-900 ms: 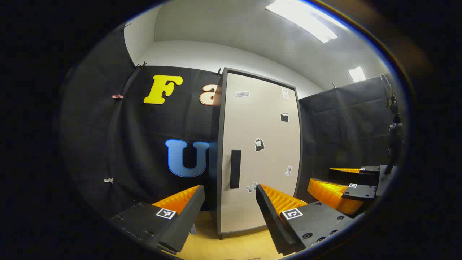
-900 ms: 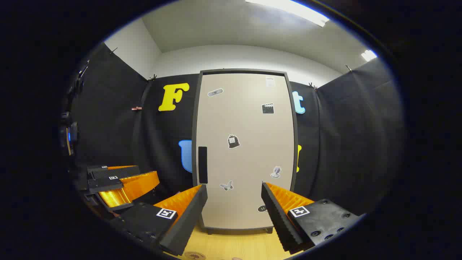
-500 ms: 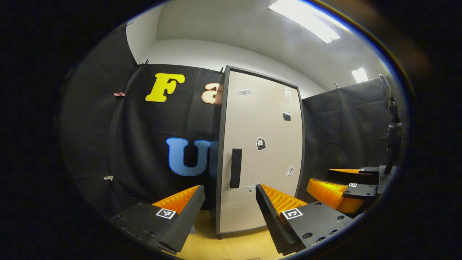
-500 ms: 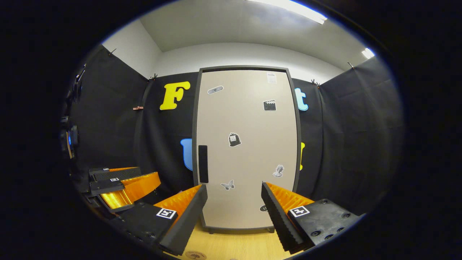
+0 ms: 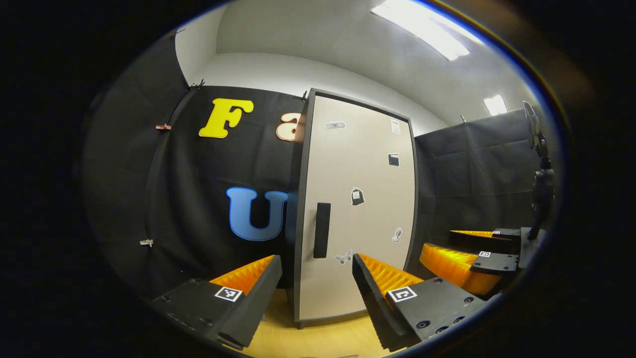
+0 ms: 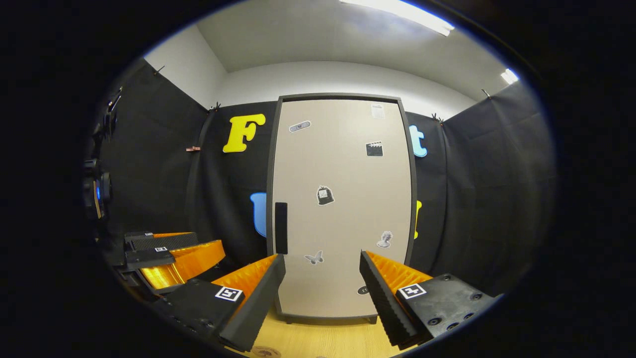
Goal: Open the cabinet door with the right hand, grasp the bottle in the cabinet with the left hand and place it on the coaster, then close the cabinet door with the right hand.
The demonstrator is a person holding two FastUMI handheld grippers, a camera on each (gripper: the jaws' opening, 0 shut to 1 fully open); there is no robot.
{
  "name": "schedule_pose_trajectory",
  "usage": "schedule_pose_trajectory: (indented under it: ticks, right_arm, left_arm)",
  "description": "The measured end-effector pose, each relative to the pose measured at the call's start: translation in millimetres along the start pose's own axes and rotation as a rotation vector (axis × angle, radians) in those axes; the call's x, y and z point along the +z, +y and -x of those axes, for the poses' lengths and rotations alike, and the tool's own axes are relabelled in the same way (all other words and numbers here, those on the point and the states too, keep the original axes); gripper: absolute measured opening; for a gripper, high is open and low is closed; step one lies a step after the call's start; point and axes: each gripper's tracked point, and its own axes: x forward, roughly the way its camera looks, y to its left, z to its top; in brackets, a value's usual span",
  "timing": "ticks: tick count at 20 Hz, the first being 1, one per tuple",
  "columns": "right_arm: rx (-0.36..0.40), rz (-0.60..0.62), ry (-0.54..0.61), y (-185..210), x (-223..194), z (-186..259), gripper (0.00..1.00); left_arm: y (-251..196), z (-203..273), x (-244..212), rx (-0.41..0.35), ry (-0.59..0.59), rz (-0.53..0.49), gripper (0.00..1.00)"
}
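Note:
A tall beige cabinet door (image 6: 343,199) with small stickers stands closed on the wooden table, its dark vertical handle (image 6: 281,227) near the left edge. My right gripper (image 6: 322,286) is open, well short of the door and facing it squarely. In the left gripper view the same door (image 5: 357,209) and handle (image 5: 322,229) appear at an angle, with my left gripper (image 5: 315,286) open and nothing between its fingers. The right gripper (image 5: 472,258) shows far right there; the left gripper (image 6: 169,253) shows at lower left in the right gripper view. A round coaster (image 6: 266,352) peeks in at the bottom edge.
The light wooden tabletop (image 6: 328,338) runs from the grippers to the cabinet foot. Black cloth walls close in on both sides and behind. A camera mount (image 5: 541,184) stands at the far right of the left gripper view, another (image 6: 97,191) at the left of the right gripper view.
Both views have drifted slightly; the cabinet sits a little to the left in the left gripper view and a little to the right in the right gripper view. Both grippers stay open.

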Motion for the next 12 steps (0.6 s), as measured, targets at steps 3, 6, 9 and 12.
schedule_pose_trajectory:
  ticks: [3, 6, 9, 12]
  right_arm:
    - [-0.001, -0.001, 0.001, 0.6, -0.8, -3.5, 0.98]
    - [-0.005, -0.018, -0.005, 3.8, -0.6, -6.7, 0.97]
    - [0.032, -0.045, -0.023, 19.0, 0.6, -14.3, 0.98]
    - [0.079, -0.078, -0.032, 37.8, -3.0, -29.9, 0.98]
  left_arm:
    - [4.1, -0.1, 0.6, 0.006, -0.001, -0.005, 0.91]
    - [9.0, -1.8, -1.6, 0.007, 0.001, -0.003, 0.91]
    - [17.5, -1.4, -3.3, 0.014, 0.003, -0.003, 0.91]
    - [31.7, 2.9, -7.9, 0.037, 0.011, -0.001, 0.91]
